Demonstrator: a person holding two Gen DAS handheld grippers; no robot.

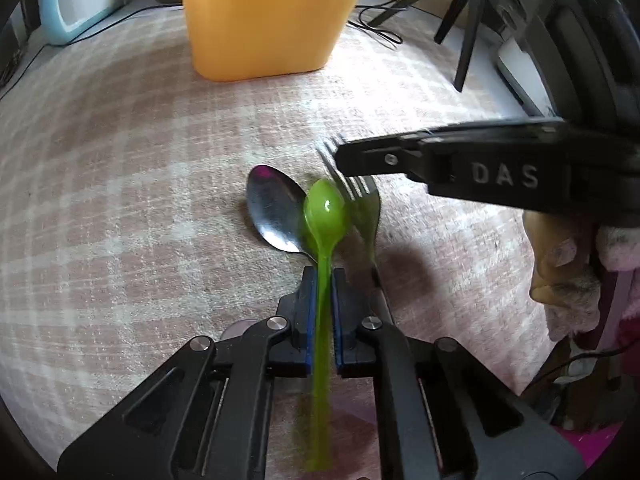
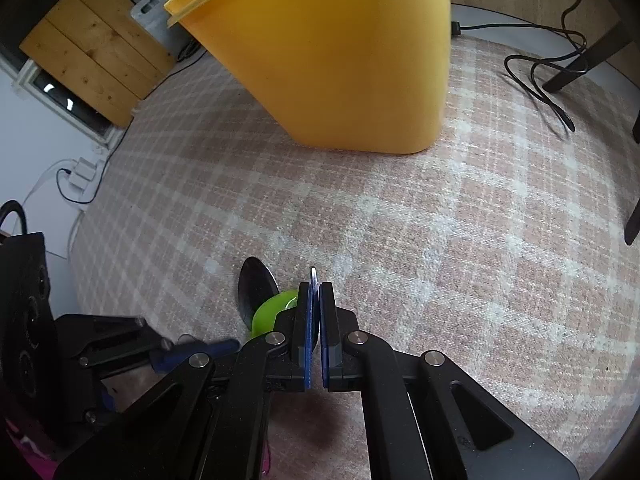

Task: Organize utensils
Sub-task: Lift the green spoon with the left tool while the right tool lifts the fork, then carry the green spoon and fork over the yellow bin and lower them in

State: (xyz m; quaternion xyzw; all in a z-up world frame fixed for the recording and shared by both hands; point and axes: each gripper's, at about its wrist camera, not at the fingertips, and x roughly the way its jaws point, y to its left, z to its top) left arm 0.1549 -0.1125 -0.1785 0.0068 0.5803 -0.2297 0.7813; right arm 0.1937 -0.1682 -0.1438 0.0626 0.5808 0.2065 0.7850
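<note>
My left gripper (image 1: 324, 278) is shut on the handle of a green plastic spoon (image 1: 324, 208), whose bowl points away from me just above the checked cloth. A metal spoon (image 1: 272, 208) lies on the cloth to its left, partly under it. My right gripper (image 1: 340, 160) reaches in from the right, shut on a blurred metal fork (image 1: 368, 208) at its head. In the right wrist view the right gripper (image 2: 316, 288) pinches a thin metal edge. The green spoon (image 2: 272, 312) and metal spoon (image 2: 256, 284) sit just left of it. The yellow container (image 1: 272, 20) stands behind.
A pink-and-white checked cloth (image 2: 440, 240) covers the round table. Black tripod legs (image 1: 464, 24) and cables (image 2: 540, 76) are at the far right. A pale blue appliance (image 1: 76, 4) sits far left. A person's hand (image 1: 560, 264) holds the right gripper.
</note>
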